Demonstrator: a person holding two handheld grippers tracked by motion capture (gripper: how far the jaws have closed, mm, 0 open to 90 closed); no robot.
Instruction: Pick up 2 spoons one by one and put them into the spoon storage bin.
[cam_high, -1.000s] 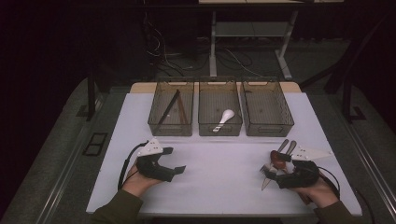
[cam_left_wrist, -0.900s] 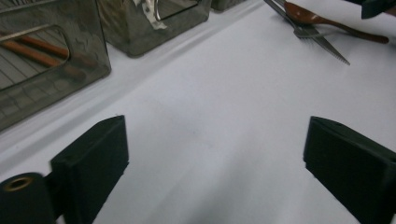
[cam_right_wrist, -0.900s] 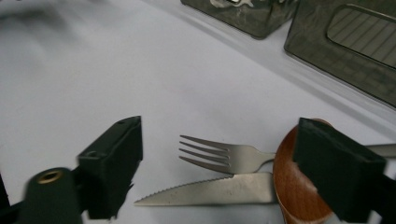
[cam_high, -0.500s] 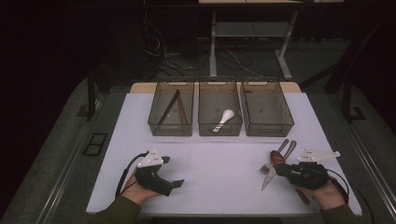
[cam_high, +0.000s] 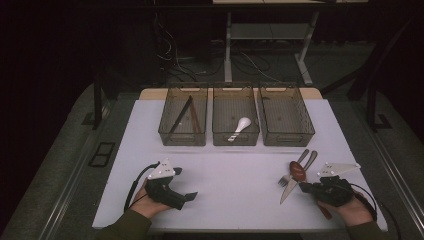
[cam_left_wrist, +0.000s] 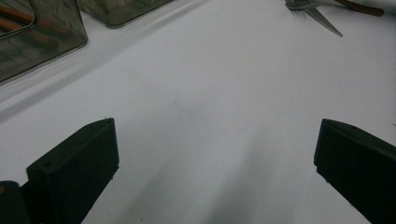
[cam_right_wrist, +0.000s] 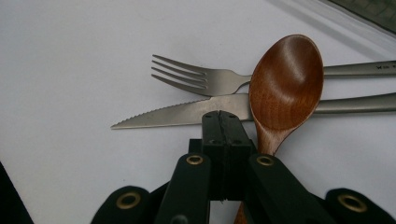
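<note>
right gripper (cam_right_wrist: 222, 122): jaws together beside wooden spoon (cam_right_wrist: 285, 84) (apparently gripping nothing) | left gripper (cam_left_wrist: 215, 168): jaws apart

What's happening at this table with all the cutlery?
A person sits at a white table with a hand-held gripper in each hand. The right gripper has just closed its fingers right by a wooden spoon, which lies over a knife and a fork; whether it pinches anything is unclear. The left gripper rests open. Three bins wait behind.
</note>
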